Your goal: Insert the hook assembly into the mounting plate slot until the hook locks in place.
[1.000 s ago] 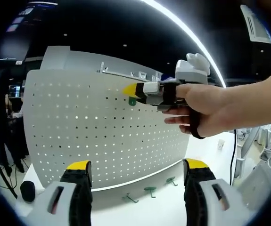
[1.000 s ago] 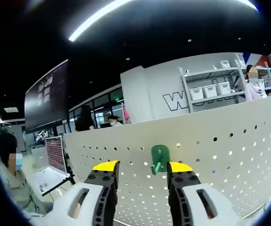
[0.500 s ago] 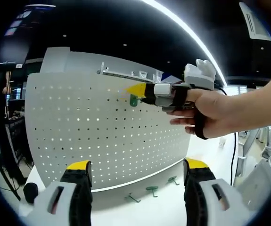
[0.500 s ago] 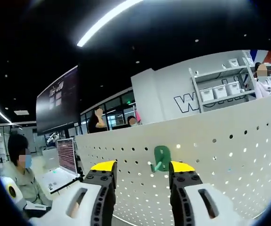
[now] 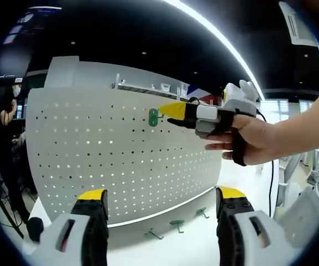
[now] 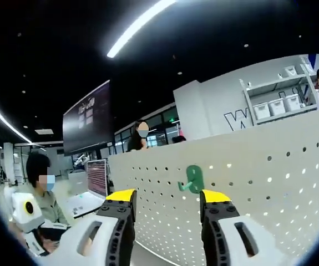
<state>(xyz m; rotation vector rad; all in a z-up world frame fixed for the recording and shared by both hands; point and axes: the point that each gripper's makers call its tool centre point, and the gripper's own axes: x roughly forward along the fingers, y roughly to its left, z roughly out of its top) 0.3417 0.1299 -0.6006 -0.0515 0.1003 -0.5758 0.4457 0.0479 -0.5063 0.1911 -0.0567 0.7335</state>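
Observation:
A white pegboard mounting plate [image 5: 109,160] stands upright on the table. One green hook [image 5: 153,117] hangs in its upper holes, free of both grippers. In the left gripper view my right gripper [image 5: 168,110], held in a person's hand, points at the hook from the right, its yellow tips just clear of it. In the right gripper view the same hook [image 6: 193,179] sits on the plate [image 6: 270,188] beyond my open right gripper [image 6: 167,195], with nothing between the jaws. My left gripper [image 5: 162,194] stands open, low before the plate.
Three spare green hooks [image 5: 176,224] lie on the white table [image 5: 242,177] at the plate's foot. A black object [image 5: 34,227] sits at the table's left. Behind the plate are seated people, a laptop [image 6: 95,180] and shelves with white bins [image 6: 273,105].
My right gripper has drawn back to the right, away from the green hook. The hook stays hanging on the plate. The left gripper has kept its place.

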